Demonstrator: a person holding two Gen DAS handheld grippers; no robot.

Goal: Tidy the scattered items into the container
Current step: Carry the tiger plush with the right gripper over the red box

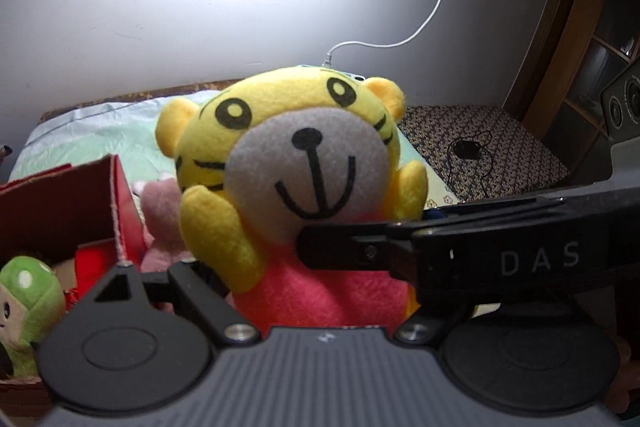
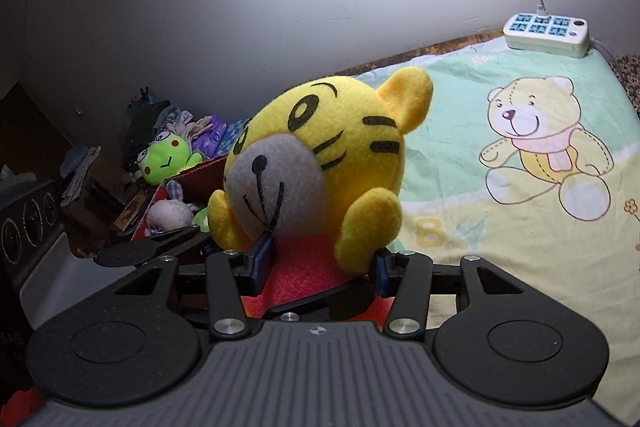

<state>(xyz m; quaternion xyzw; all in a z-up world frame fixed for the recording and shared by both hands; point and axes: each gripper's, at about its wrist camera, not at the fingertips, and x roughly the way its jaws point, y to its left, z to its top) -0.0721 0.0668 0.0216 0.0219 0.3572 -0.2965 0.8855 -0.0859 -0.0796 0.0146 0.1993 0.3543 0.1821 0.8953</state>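
Note:
A tiger plush (image 1: 304,155) (image 2: 320,155) with a yellow head and red body hangs upright above the bed, facing the left wrist camera. My left gripper (image 1: 296,279) has the red body filling the gap between its jaws; its fingertips are hidden behind the plush. My right gripper (image 2: 322,263) presses its blue pads (image 2: 264,259) on both sides of the same red body. One right finger (image 1: 360,251) crosses the plush's chest in the left wrist view. The red cardboard box (image 1: 60,203) (image 2: 200,175) stands to the left, with several soft toys in it.
In and around the box are a green frog plush (image 2: 164,159), a green-hooded doll (image 1: 28,291), a pink plush (image 1: 160,211) and a white one (image 2: 170,213). A power strip (image 2: 546,31) lies on the bear-print sheet (image 2: 520,155) by the wall. A speaker (image 1: 624,99) stands at the right.

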